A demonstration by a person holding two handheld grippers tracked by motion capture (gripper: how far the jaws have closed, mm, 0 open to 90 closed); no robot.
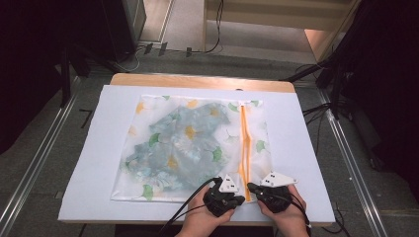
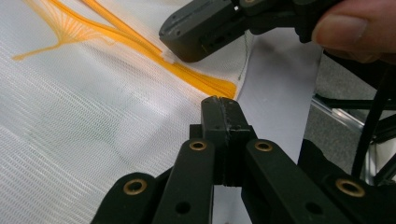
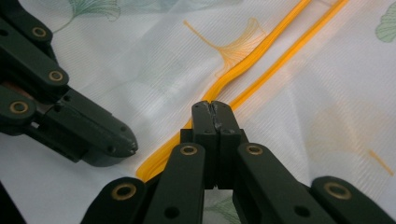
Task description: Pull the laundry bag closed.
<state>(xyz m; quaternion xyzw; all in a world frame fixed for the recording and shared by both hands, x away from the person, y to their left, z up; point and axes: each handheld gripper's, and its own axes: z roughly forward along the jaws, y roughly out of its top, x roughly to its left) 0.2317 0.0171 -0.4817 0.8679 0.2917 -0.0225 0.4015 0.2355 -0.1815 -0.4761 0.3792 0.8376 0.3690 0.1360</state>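
Both tools are clenched with nothing between their jaws: the left tool and the right tool sit tip to tip at the near end of the orange zipper. They probably flank it ready to work the slider. The zipper runs along the right side of a mesh laundry bag, which holds a folded blue-green garment and lies flat on the tabletop, keeping the zipper straight and reachable.
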